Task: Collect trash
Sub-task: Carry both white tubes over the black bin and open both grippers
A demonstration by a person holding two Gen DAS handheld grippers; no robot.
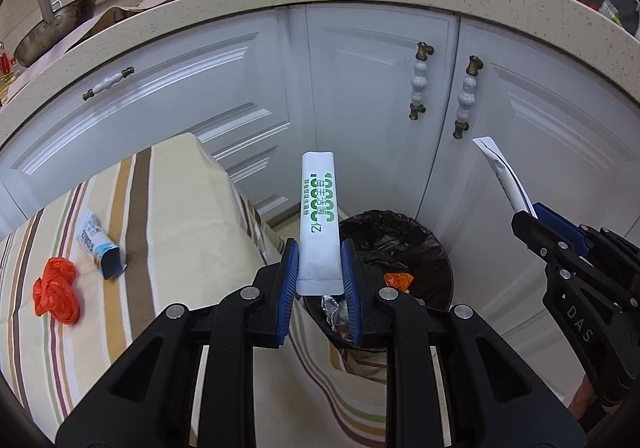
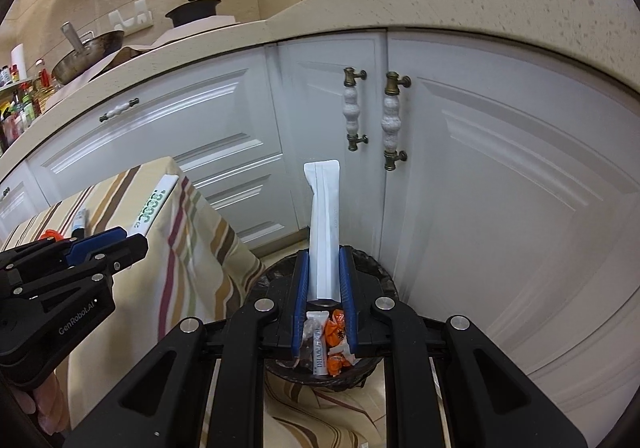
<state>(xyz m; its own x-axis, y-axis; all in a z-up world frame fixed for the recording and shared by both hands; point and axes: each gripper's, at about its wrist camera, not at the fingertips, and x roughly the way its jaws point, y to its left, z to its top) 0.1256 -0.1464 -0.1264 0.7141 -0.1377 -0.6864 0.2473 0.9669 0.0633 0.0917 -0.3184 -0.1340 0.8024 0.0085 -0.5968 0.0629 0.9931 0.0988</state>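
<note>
White kitchen cabinets point(image 1: 360, 87) fill the background as I hold both grippers above a black-lined trash bin point(image 1: 420, 240) on the floor. My left gripper point(image 1: 319, 272) has its jaws narrowed onto a white sachet with green print point(image 1: 319, 207), pinched near its lower end and standing upright between them, with the bin just beyond and below. My right gripper point(image 2: 324, 280) likewise clamps a plain white sachet point(image 2: 325, 224) upright, directly over the bin, where orange wrappers point(image 2: 336, 332) and other packets show beneath the jaws. Left of my left jaws, the striped tabletop point(image 1: 168, 207) carries a crumpled orange bag point(image 1: 56, 288) and a small blue-and-white tube point(image 1: 98, 244), both well apart from either gripper.
</note>
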